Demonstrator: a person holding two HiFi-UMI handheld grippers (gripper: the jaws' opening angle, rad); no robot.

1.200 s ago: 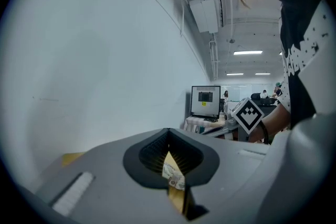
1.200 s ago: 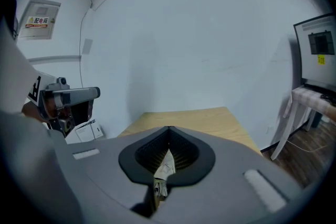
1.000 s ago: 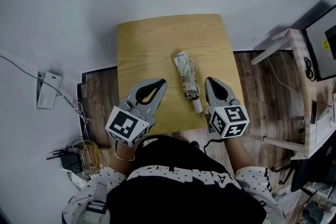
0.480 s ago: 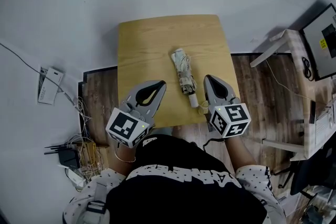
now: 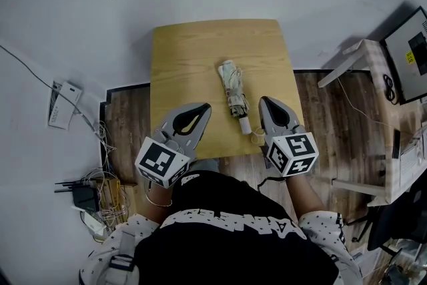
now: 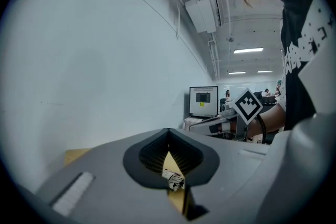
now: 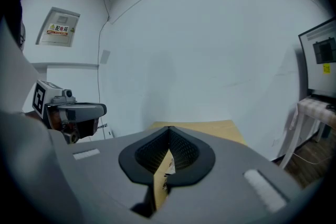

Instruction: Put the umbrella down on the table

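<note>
Nearest, at 7 o'clock, the left gripper and, at 5 o'clock, the right gripper hover over the table's near edge, each with jaws pressed together on nothing. Between them, toward 12 o'clock, the folded umbrella lies flat on the wood, its white handle end pointing to 6 o'clock

Nothing is reading clearly: a wall sign, up left of the right fingers, is showing tiny print; white shirt lettering behind them is running upside down.
</note>
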